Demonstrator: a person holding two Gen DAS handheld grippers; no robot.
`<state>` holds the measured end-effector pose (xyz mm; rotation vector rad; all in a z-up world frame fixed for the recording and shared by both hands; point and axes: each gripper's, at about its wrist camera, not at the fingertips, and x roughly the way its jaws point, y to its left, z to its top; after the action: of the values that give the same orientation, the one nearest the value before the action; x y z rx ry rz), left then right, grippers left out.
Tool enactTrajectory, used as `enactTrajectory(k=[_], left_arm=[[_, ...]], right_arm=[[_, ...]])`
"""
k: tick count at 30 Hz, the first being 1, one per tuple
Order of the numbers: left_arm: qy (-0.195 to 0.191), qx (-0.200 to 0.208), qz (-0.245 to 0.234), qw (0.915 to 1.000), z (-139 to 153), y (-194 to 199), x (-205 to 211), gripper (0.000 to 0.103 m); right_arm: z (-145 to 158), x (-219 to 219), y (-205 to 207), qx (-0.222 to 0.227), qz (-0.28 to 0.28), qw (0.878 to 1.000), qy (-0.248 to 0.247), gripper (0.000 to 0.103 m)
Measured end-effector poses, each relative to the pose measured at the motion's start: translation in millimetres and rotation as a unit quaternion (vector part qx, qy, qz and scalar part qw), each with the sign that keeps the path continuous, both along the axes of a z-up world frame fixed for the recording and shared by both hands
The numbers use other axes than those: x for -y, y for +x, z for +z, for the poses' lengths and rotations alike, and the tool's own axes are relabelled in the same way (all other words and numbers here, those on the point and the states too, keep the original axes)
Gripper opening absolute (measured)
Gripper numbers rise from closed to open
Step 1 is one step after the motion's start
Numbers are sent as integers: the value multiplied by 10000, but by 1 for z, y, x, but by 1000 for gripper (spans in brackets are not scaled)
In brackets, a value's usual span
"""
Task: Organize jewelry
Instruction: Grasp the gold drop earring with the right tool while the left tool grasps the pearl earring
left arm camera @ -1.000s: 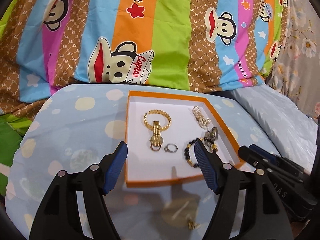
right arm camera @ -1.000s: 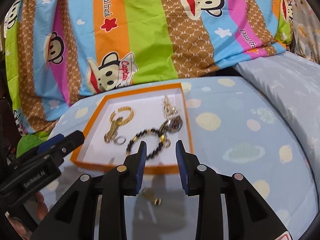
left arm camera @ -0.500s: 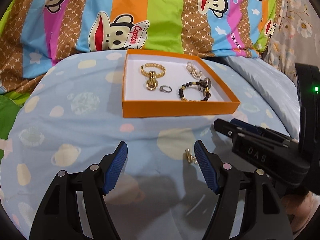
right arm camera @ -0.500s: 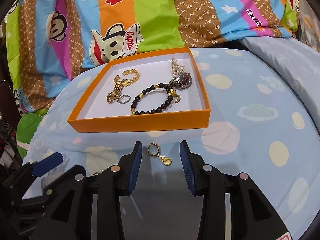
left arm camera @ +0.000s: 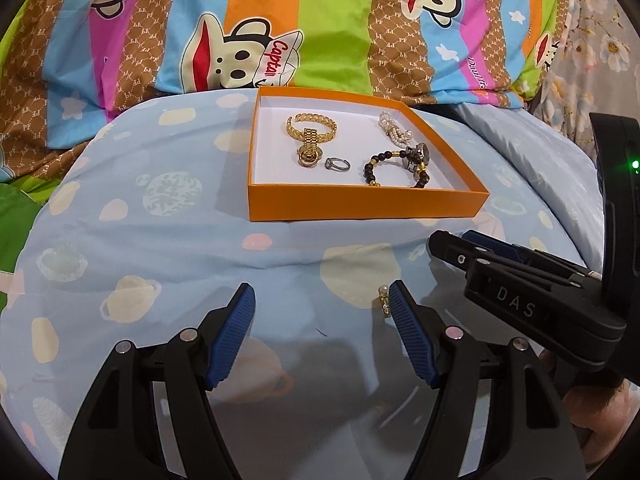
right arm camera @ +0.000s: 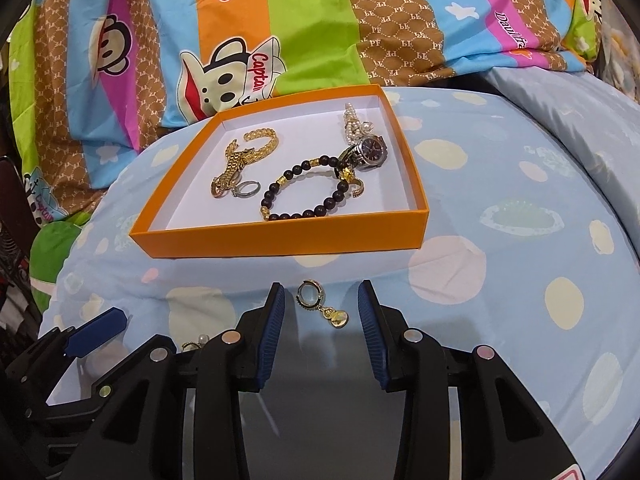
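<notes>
An orange box (left arm camera: 360, 202) (right arm camera: 280, 242) with a white floor lies on the blue spotted cushion. It holds a gold bracelet (left arm camera: 312, 130) (right arm camera: 248, 156), a silver ring (left arm camera: 338, 164) (right arm camera: 246, 189), a black bead bracelet (left arm camera: 394, 170) (right arm camera: 308, 196), a watch (right arm camera: 370, 152) and pearls (left arm camera: 394, 130). A gold hoop earring with a pendant (right arm camera: 324, 304) lies between the fingers of my open right gripper (right arm camera: 321, 316). A small gold and pearl earring (left arm camera: 384, 300) (right arm camera: 196, 343) lies just left of the right finger of my open left gripper (left arm camera: 322, 320).
A striped cartoon-monkey blanket (left arm camera: 280, 32) rises behind the box. A pale blue pillow (right arm camera: 560, 96) lies at the right. My right gripper's body (left arm camera: 520, 300) sits right of the left one.
Both grippers drew back from over the box towards the near side of the cushion and lowered. The hoop earring now lies between the right fingers; the pearl earring is by the left gripper's right finger.
</notes>
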<state>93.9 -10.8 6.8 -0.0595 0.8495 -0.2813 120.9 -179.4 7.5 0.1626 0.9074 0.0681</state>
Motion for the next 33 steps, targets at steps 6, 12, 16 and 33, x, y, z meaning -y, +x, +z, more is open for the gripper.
enactTrajectory(k=[6, 12, 16, 33], left_arm=[[-14, -61, 28, 10000, -2, 1, -1, 67], [-3, -83, 31, 10000, -2, 2, -1, 67], [-14, -102, 33, 9999, -3, 2, 0, 67], [120, -164, -330, 9992, -5, -5, 29, 67]], right_arm=[[-1, -1, 1, -23, -13, 10000, -74, 33], [-1, 1, 1, -43, -54, 10000, -42, 20], [-2, 3, 1, -52, -65, 10000, -6, 10], [-1, 25, -38, -19, -390, 9990, 214, 7]])
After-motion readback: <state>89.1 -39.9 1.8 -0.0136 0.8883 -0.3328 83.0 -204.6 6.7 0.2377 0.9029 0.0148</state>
